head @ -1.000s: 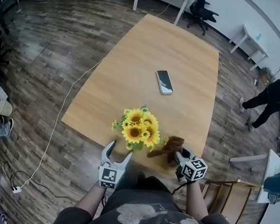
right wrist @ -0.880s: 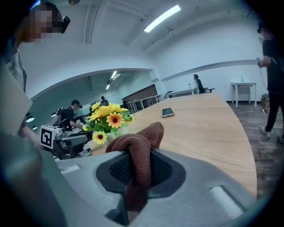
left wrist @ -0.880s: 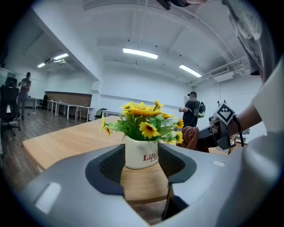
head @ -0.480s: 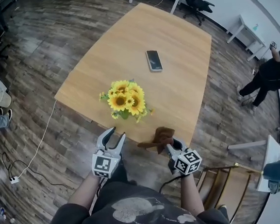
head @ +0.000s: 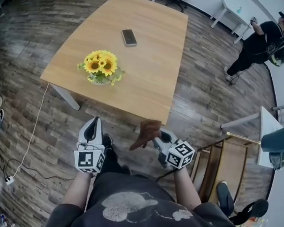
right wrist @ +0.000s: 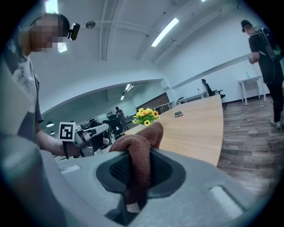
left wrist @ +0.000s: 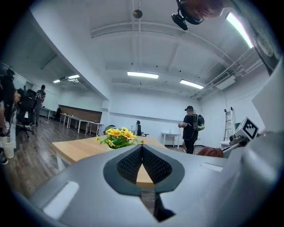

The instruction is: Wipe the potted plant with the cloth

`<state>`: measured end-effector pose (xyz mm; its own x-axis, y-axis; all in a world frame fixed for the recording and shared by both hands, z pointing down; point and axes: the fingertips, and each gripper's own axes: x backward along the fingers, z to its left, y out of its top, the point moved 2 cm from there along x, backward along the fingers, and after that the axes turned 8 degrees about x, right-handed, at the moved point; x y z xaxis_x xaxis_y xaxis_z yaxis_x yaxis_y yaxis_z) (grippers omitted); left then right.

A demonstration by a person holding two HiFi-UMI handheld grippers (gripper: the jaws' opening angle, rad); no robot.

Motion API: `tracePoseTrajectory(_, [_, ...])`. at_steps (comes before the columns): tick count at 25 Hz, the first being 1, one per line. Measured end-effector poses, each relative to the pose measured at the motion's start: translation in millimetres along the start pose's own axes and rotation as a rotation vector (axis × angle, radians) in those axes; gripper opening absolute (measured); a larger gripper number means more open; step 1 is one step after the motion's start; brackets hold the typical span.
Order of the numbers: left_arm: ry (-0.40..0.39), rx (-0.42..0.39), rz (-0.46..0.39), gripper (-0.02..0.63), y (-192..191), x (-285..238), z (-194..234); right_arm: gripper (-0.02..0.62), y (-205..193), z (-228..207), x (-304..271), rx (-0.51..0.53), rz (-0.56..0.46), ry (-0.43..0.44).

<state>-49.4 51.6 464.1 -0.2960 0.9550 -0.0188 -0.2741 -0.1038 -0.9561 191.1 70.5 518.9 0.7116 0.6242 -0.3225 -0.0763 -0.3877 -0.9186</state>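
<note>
The potted sunflower plant (head: 100, 66) stands near the left end of the wooden table (head: 152, 60), well ahead of both grippers. My left gripper (head: 95, 121) hangs over the floor short of the table. Its jaws have just been closing and now meet with nothing between them (left wrist: 142, 150). My right gripper (head: 155, 139) is shut on the brown cloth (head: 146, 132), which bunches up above the pads (right wrist: 138, 150). From the gripper views the plant is far off, small in the left gripper view (left wrist: 117, 137) and the right gripper view (right wrist: 145, 116).
A phone (head: 129, 37) lies on the table beyond the plant. A person in black (head: 258, 42) stands on the wood floor at the right. A wooden chair (head: 220, 165) is beside my right arm. A white cable (head: 31, 140) runs across the floor at left.
Both grippers have drawn back from the table edge, so the table and plant now lie farther away. The left jaws went from open to shut. The cloth stays in the right gripper.
</note>
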Motion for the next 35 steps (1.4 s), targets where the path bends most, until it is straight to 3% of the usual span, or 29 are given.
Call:
tracePoseTrajectory(9, [0.029,-0.009,-0.028,0.018,18,78,-43,0.051,-19,35,52,-0.006,-0.05,0.032])
tracePoseTrajectory(19, [-0.052,-0.045,0.007,0.018,20,110,-64,0.051,-30,75,67,0.003,-0.071,0.027])
tracePoseTrajectory(27, [-0.114,-0.086,0.055,0.018,12,167,-60,0.051,-13,136,74,0.056,-0.109,0.008])
tracePoseTrajectory(35, [-0.12,-0.037,0.126,0.017,2,246,-40,0.049,-35,214,82,0.101,-0.091,-0.025])
